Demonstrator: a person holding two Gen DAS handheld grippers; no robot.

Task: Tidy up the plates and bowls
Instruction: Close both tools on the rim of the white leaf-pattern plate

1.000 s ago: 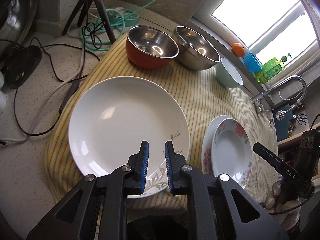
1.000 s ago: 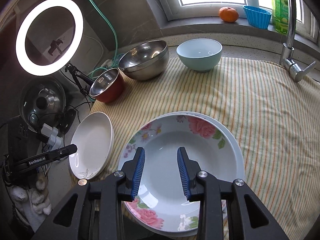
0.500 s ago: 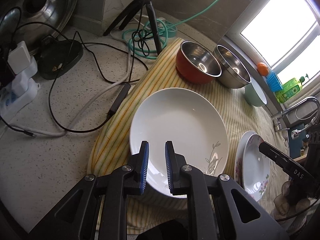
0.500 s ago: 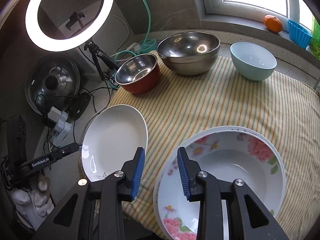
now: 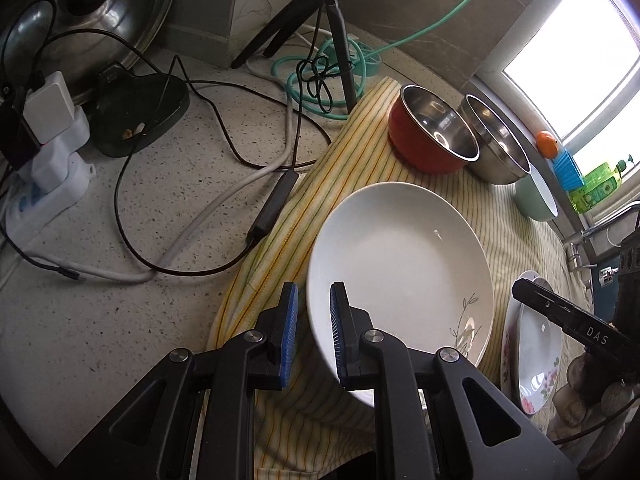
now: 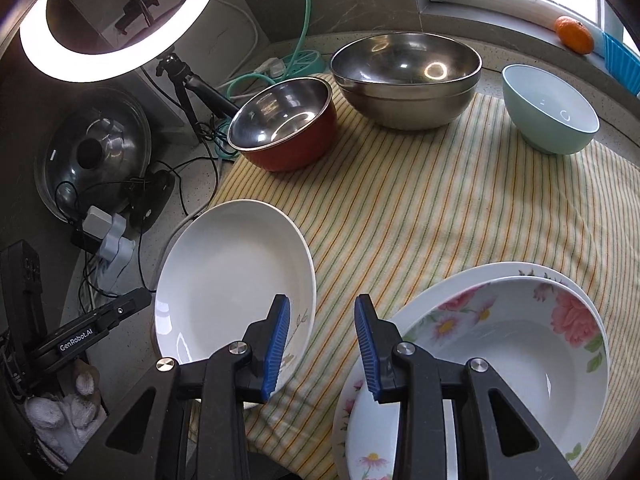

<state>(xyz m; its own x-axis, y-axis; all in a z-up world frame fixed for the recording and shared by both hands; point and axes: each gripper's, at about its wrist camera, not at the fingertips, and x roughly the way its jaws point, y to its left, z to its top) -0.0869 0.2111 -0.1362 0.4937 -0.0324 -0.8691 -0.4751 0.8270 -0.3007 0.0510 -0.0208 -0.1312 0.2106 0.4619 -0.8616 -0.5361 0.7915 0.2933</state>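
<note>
A speckled stone counter [image 5: 120, 320] runs under a bright window [image 5: 580, 68], with a yellow striped cloth [image 6: 420, 216] spread over its right part. On the cloth's far edge stand a red bowl [image 6: 288, 128] at the left, a steel bowl [image 6: 406, 80] beside it and a pale green bowl [image 6: 550, 110] at the right. Nearer lies a plain white plate [image 6: 232, 280] at the cloth's left edge, and to its right a flowered bowl [image 6: 500, 356] sits in a flowered plate [image 6: 368, 420].

The left gripper [image 5: 312, 334] has its fingers narrow, straddling the white plate's near-left rim; I cannot tell whether they pinch it. The right gripper [image 6: 320, 346] is partly open and empty, above the cloth between the white plate and the flowered dishes.

The bare counter to the left holds black and white cables [image 5: 224, 184], a power strip [image 5: 44, 184], a coiled green hose [image 5: 332, 76], a tripod [image 5: 320, 8] with a lit ring light [image 6: 116, 20] and a pot lid [image 6: 92, 152] against the wall. An orange [image 6: 574, 34] rests on the windowsill.
</note>
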